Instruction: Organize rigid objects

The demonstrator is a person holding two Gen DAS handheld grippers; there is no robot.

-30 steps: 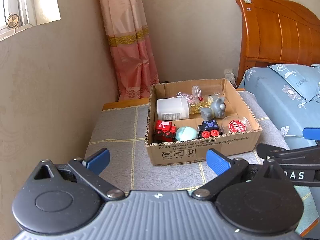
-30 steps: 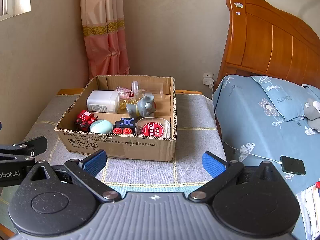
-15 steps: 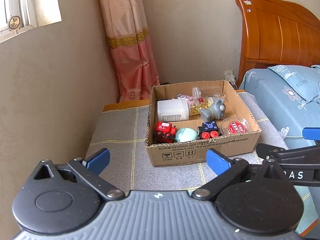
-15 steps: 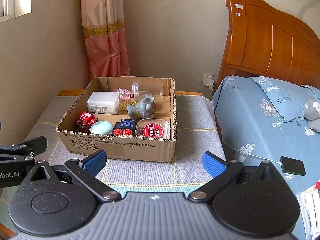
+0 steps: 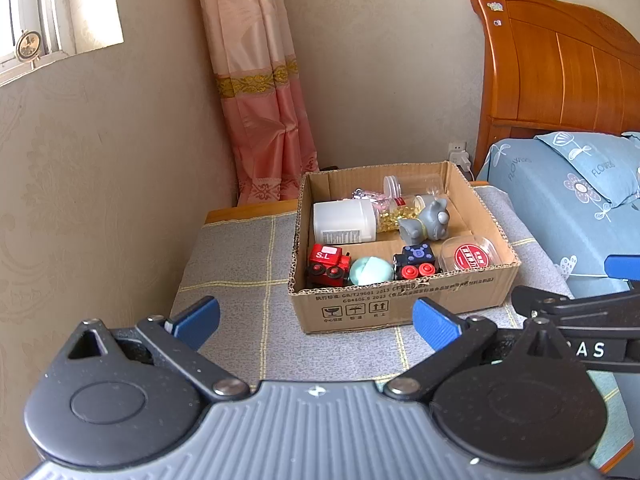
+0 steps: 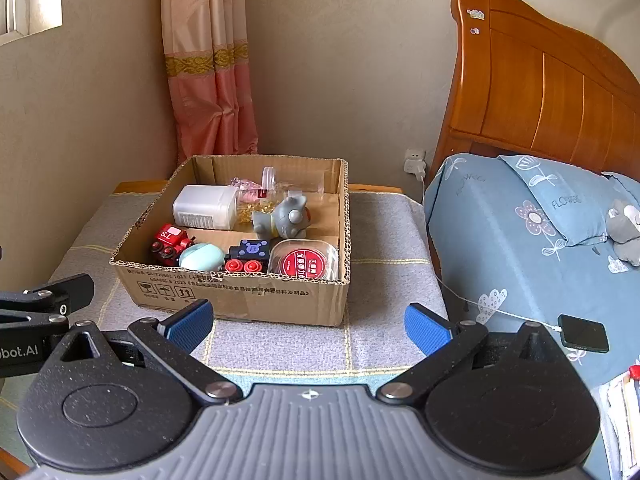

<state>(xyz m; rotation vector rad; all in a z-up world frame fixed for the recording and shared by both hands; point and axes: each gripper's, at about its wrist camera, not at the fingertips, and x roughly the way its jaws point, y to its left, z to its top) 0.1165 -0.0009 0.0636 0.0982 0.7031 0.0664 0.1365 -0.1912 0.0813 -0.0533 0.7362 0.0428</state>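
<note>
A shallow cardboard box (image 5: 400,304) (image 6: 248,300) sits on a grey-clothed bedside table (image 5: 240,264). Inside lie a white bottle (image 5: 344,222) (image 6: 204,207), a grey cat figure (image 5: 426,224) (image 6: 284,218), a red toy train (image 5: 328,266) (image 6: 170,242), a mint egg-shaped case (image 5: 370,272) (image 6: 201,258), a dark blue toy car (image 5: 416,260) (image 6: 248,256), a round tin with a red label (image 5: 472,256) (image 6: 306,262) and clear jars at the back. My left gripper (image 5: 316,320) and right gripper (image 6: 308,322) both hang open and empty in front of the box.
A bed with a blue flowered sheet (image 6: 520,248) and a wooden headboard (image 6: 540,88) stands to the right. A phone on a charging cable (image 6: 584,332) lies on the bed. A pink curtain (image 5: 260,100) hangs in the corner; the wall (image 5: 100,200) runs close along the table's left.
Both grippers have drawn back a little from the box, which now looks slightly smaller and farther. Nothing in the box has moved and both stay open.
</note>
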